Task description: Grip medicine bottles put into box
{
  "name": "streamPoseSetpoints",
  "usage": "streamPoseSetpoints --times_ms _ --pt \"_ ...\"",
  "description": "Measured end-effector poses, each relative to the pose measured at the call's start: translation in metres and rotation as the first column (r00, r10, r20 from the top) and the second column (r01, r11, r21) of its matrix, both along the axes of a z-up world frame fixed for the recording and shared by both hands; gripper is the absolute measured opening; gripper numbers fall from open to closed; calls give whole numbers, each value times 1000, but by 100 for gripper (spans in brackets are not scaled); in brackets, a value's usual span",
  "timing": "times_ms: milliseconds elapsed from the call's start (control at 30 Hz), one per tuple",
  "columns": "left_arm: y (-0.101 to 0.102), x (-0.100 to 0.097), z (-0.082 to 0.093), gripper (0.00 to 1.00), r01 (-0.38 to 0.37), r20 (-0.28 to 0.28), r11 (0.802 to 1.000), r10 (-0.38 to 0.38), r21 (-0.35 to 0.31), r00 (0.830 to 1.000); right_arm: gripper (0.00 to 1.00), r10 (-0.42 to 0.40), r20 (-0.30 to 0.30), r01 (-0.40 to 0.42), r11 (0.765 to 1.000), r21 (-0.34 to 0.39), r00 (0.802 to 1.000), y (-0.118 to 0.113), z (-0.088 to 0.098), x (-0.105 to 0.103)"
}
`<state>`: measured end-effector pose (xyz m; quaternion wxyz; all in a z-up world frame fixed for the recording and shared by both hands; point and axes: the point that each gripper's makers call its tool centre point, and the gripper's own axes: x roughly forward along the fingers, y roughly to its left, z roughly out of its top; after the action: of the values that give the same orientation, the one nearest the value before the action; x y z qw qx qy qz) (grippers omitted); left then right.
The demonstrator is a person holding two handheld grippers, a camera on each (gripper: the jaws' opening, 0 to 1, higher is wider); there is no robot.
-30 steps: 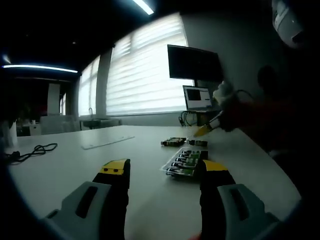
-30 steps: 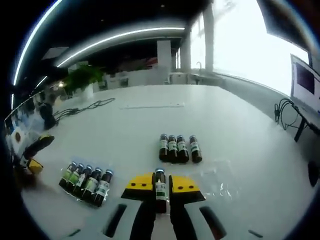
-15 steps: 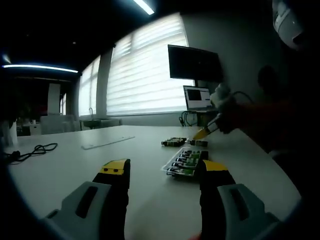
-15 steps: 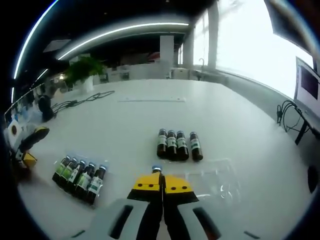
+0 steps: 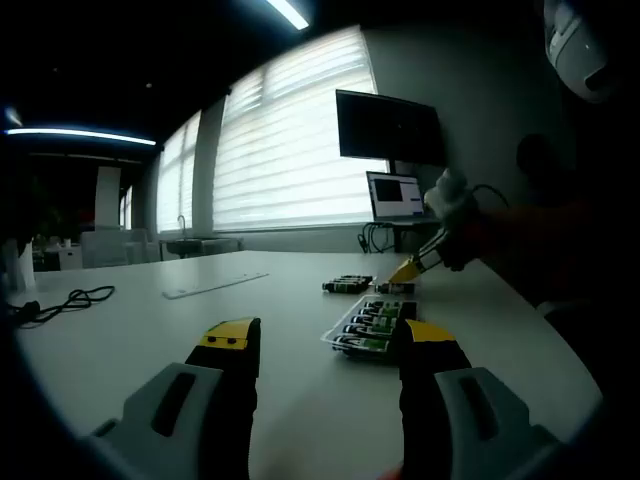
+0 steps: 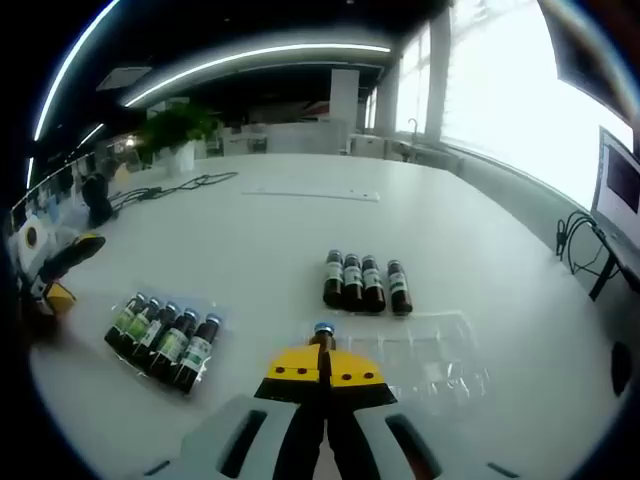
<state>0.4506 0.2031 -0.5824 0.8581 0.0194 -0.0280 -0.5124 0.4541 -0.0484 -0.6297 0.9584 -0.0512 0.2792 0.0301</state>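
Observation:
My right gripper [image 6: 324,366] is shut on a small brown medicine bottle [image 6: 322,331]; just its blue cap pokes out above the yellow jaw tips. Beyond it, several brown bottles [image 6: 365,283] lie side by side on the white table [image 6: 250,240]. An empty clear plastic box tray [image 6: 432,352] sits just right of the jaws. A second clear tray holding several green-labelled bottles [image 6: 164,335] lies to the left. In the left gripper view, my left gripper [image 5: 328,338] stands open over the table with nothing between its jaws, and the filled tray [image 5: 372,325] lies just beyond its right jaw.
A person's hand holds the right gripper [image 5: 410,268] above the loose bottles [image 5: 347,285]. A laptop [image 5: 395,195] and a wall monitor [image 5: 388,128] stand at the table's far end. Black cables [image 6: 180,186] and a clear ruler strip [image 6: 310,195] lie further off. The left gripper [image 6: 55,272] shows at the left.
The right gripper's jaws have closed tighter on the bottle, so only its cap shows now. The right gripper view has shifted a little. The left gripper has stayed still.

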Motion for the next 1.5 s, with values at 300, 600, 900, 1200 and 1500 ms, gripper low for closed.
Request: streamPoseSetpoints --times_ms 300,600,900,1200,1500 --pt "-1 -1 0 49 1 1 1000 -1 2 1000 0 -6 9 6 1000 26 1000 2 0 0" --pt "0 -1 0 49 -1 1 1000 1 1 1000 0 -2 22 2 1000 22 1000 5 5 2" --pt "-1 -2 1 49 0 1 1000 0 3 1000 4 11 53 -10 1000 -9 999 1 12 7" --pt "-1 -2 1 49 -2 0 1000 2 2 1000 4 16 55 -14 1000 -25 998 -3 18 15" --pt "0 -1 1 49 -6 -3 1000 6 -4 1000 5 21 72 -18 999 -36 997 -12 29 26"
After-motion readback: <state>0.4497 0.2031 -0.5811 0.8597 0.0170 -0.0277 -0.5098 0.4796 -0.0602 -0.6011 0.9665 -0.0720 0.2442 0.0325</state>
